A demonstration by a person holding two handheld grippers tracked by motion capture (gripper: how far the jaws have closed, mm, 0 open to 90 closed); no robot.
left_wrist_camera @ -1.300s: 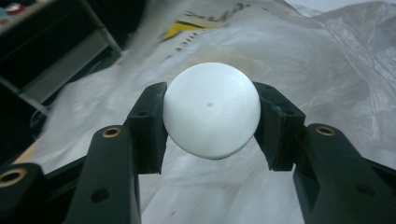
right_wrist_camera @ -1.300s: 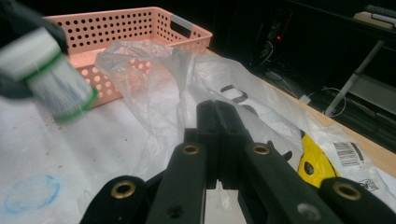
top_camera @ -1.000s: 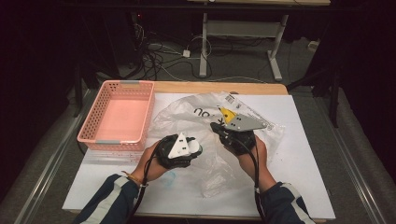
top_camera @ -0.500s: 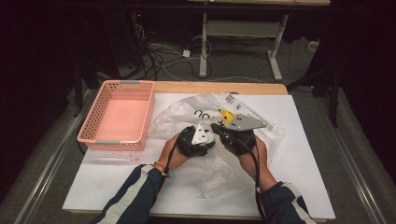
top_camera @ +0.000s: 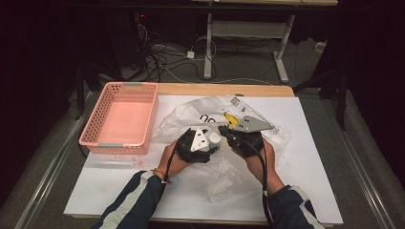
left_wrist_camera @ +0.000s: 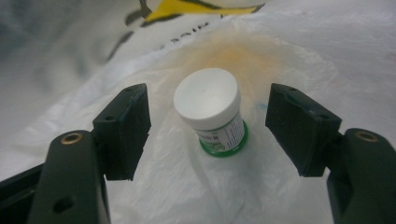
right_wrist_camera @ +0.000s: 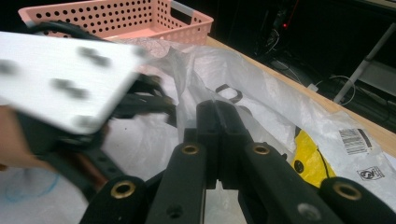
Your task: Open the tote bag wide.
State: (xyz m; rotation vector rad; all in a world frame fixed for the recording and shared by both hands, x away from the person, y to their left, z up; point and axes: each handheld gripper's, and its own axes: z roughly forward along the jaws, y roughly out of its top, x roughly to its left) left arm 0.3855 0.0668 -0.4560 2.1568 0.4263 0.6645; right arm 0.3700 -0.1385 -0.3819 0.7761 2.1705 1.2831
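While the jar's (left_wrist_camera: 211, 112) label blurs, left gripper (left_wrist_camera: 208, 128) jaws have just opened.

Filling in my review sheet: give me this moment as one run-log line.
left gripper: jaws just opened, either side of white-lidded jar, not touching | right gripper: shut on plastic bag | pink basket: nothing inside

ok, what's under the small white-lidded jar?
The white-lidded jar stands on the crumpled plastic bag, between the left tongs' open pads, touching neither. An orange tint shows through the film behind it; whatever lies beneath the bag is covered.
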